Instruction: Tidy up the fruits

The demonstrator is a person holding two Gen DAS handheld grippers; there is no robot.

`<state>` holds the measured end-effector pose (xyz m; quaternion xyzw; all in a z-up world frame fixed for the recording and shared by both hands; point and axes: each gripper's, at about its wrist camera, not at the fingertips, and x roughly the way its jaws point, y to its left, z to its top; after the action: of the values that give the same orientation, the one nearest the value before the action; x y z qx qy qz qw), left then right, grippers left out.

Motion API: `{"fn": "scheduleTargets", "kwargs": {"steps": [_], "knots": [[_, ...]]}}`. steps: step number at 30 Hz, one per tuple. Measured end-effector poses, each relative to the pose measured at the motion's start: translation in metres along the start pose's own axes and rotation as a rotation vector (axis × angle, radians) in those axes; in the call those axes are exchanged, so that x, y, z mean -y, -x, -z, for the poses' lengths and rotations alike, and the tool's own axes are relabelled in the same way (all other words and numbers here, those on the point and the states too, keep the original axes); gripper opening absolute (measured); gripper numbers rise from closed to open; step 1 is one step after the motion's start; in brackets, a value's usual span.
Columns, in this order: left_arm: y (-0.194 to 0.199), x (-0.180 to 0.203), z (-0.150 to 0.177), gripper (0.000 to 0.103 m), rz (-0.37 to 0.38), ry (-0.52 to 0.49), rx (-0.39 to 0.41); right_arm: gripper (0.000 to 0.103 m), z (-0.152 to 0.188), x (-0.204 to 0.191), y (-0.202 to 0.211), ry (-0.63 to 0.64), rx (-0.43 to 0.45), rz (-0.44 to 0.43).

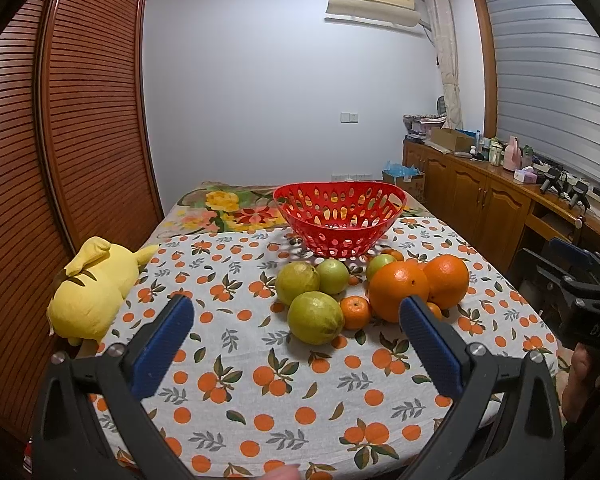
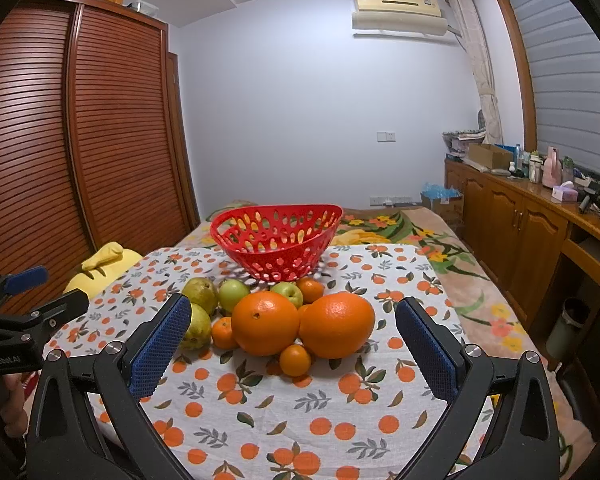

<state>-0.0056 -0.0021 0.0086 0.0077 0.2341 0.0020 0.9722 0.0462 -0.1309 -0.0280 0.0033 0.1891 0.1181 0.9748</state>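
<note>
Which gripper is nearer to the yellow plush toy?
Left. The left gripper hovers just right of the yellow plush toy; the right gripper is farther right, facing the oranges.

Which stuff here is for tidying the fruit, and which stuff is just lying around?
For the job:
red basket, nothing in it yet
two big oranges
small mandarins
green fruits
left tongs and right tongs, both open, holding nothing

Just lying about:
yellow plush toy
bottles and boxes on the wooden cabinet
flowery blanket
</note>
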Motion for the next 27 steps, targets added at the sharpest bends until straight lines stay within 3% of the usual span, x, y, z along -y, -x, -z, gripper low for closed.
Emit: {"fn": "scheduleTargets", "kwargs": {"steps": [27], "knots": [[-0.0003, 0.0016, 0.002, 0.103, 0.003, 0.001, -0.012, 0.103, -0.0027, -0.0079, -0.0033, 0.0, -0.006, -0.005]]}}
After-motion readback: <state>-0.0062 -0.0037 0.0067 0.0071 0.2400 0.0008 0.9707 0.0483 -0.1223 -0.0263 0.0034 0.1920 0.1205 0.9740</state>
